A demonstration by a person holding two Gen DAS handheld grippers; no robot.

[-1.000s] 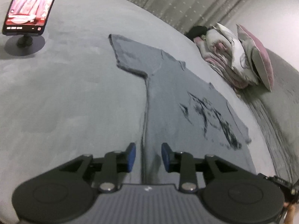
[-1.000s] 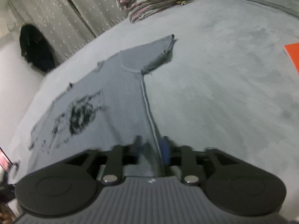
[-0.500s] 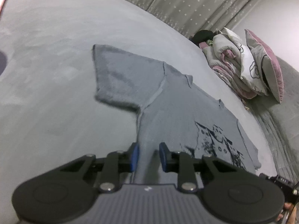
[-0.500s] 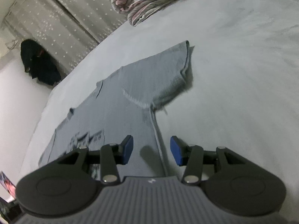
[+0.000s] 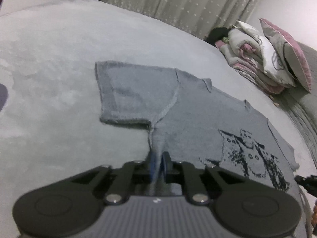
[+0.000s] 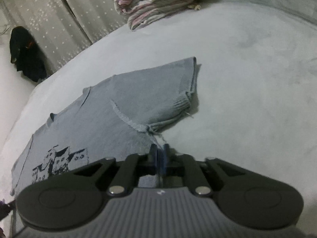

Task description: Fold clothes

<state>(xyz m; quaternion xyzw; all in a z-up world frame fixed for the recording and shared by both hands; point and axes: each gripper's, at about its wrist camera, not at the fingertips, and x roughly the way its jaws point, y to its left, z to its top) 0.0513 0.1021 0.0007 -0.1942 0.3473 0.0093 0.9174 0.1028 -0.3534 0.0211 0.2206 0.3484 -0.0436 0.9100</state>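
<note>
Soft grey plush bedspread point(image 5: 59, 49) carries a flat, knitted grey sweater point(image 5: 188, 109) with a blocky black print. Left gripper point(image 5: 158, 163) pinches its ribbed side seam below one sleeve; right gripper point(image 6: 159, 158), jaws just closing, clamps the opposite seam.

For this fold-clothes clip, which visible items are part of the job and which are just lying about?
In the job:
grey knit top, pinched at its side seams
left hand-held gripper
right hand-held gripper

Lying about:
bedding pile
pink pillow
curtain
black garment
</note>
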